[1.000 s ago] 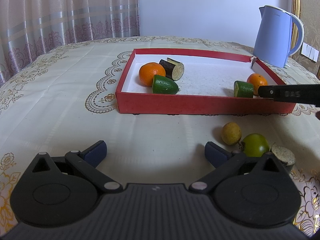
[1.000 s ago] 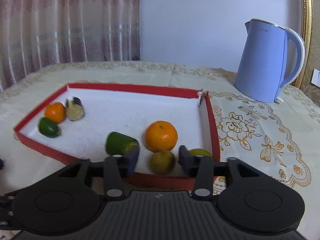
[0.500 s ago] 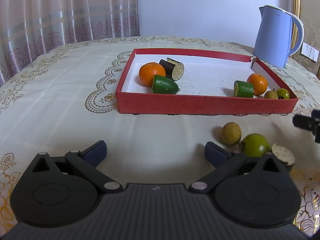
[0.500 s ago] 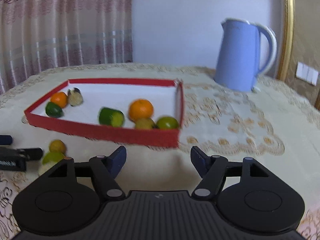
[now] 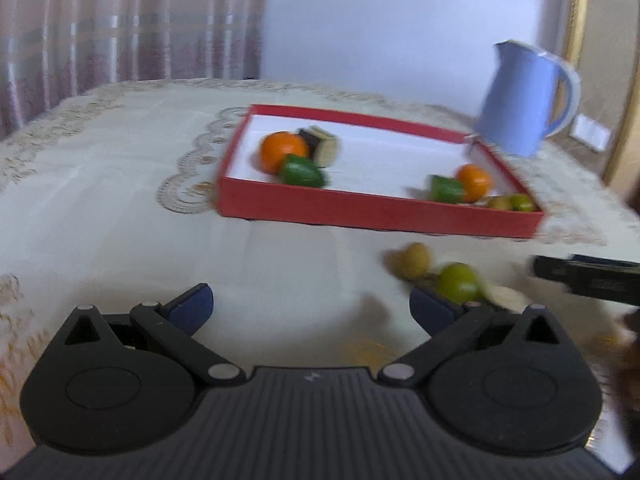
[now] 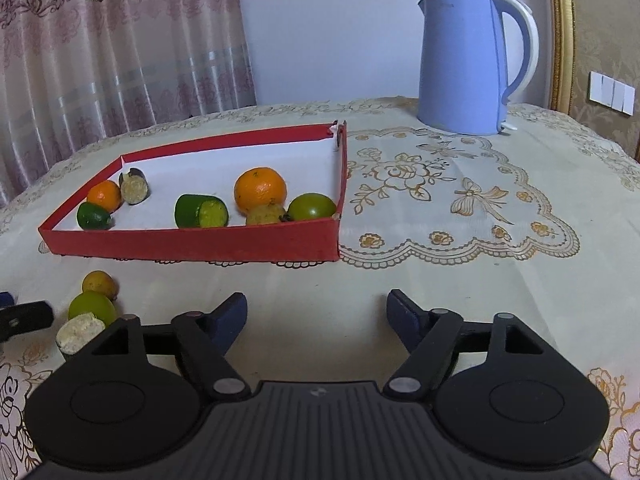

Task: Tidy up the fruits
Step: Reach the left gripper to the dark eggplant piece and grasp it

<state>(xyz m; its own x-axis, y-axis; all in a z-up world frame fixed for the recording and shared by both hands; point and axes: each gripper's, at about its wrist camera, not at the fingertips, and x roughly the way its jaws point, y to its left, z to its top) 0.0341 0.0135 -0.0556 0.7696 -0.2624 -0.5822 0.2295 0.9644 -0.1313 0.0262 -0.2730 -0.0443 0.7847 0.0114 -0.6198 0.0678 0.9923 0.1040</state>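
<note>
While I scan from left to right, both tools hang over the cloth with nothing in them.
Left gripper [image 5: 310,306]: spread wide, empty; its view is blurred.
Loose fruit: a yellow one [image 6: 100,284], a green one [image 6: 92,307] and a pale cut piece [image 6: 80,330] lie close together in front of the tray, well left of my right tool.
Tray [image 6: 192,244]: seven pieces inside, in two clusters at its ends.
Progress: I judge most is done; three pieces left.
Right gripper [image 6: 316,316]: spread, empty.
Kettle [image 6: 468,64]: behind the tray, clear of my path.
Obstacle: the tray's front wall; I'd lift fruit over it.
</note>
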